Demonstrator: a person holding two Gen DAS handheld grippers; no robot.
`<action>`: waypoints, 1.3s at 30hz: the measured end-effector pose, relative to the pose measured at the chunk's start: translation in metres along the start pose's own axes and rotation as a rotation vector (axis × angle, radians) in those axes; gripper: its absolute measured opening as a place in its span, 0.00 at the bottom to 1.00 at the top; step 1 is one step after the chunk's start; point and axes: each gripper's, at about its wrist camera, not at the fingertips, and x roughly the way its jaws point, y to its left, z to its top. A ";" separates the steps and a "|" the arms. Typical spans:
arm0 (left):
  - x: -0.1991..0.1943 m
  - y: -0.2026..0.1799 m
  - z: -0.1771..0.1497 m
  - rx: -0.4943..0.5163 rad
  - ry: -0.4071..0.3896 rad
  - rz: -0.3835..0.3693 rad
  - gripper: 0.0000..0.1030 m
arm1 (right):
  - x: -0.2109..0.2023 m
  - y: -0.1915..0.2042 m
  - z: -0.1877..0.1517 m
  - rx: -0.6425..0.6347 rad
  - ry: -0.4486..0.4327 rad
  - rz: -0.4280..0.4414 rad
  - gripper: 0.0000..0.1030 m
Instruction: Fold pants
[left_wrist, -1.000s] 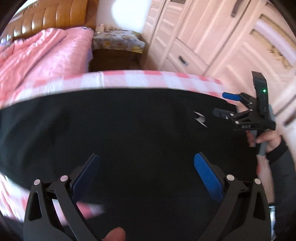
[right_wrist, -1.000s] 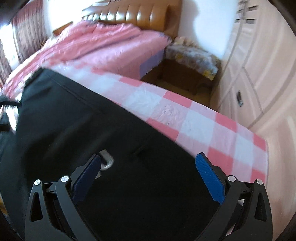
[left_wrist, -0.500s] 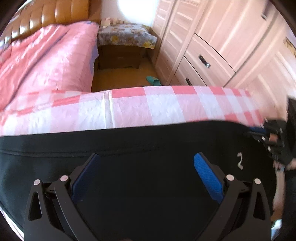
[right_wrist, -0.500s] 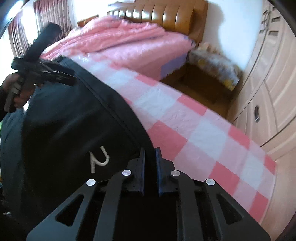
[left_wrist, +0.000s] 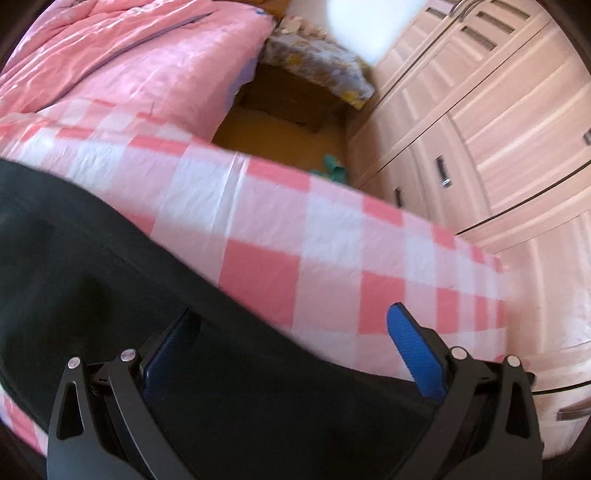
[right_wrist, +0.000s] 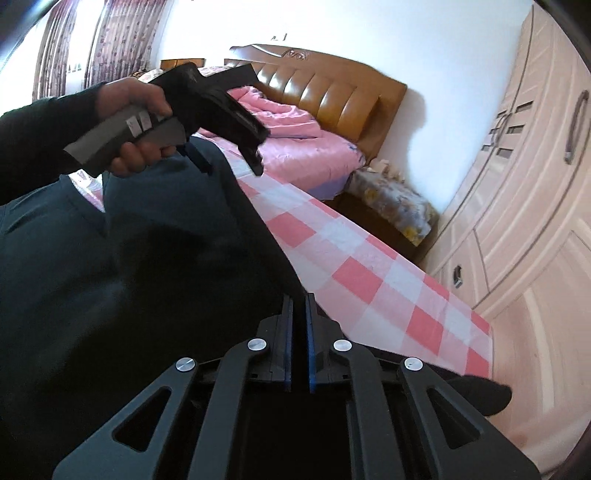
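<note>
The black pants (left_wrist: 110, 280) lie across the pink-and-white checked cloth (left_wrist: 295, 229). In the left wrist view my left gripper (left_wrist: 291, 332) is open over the pants' edge, its blue pads (left_wrist: 413, 347) wide apart with fabric between them. In the right wrist view my right gripper (right_wrist: 298, 306) is shut on the edge of the pants (right_wrist: 166, 266) and holds it raised above the checked cloth (right_wrist: 362, 266). The left gripper also shows in the right wrist view (right_wrist: 236, 147), held in a hand at the upper left over the pants.
A pink bed (right_wrist: 295, 147) with a brown padded headboard (right_wrist: 325, 96) stands behind. A nightstand with a floral cover (right_wrist: 395, 199) sits beside it. Pale wooden wardrobes (right_wrist: 535, 184) line the right side. Green slippers (left_wrist: 332, 171) lie on the floor.
My right gripper went from open to shut on the pants' edge and has lifted it. My left gripper stayed open and shifted right along the pants' edge.
</note>
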 end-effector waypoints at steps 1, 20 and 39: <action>-0.002 0.002 -0.006 0.003 -0.005 0.032 0.63 | -0.002 0.004 -0.002 0.003 0.004 -0.015 0.07; -0.161 0.028 -0.304 0.229 -0.474 -0.117 0.16 | -0.113 0.091 -0.103 0.234 -0.028 -0.067 0.07; -0.111 0.040 -0.316 0.165 -0.275 -0.074 0.82 | -0.133 0.013 -0.189 1.025 -0.036 0.072 0.60</action>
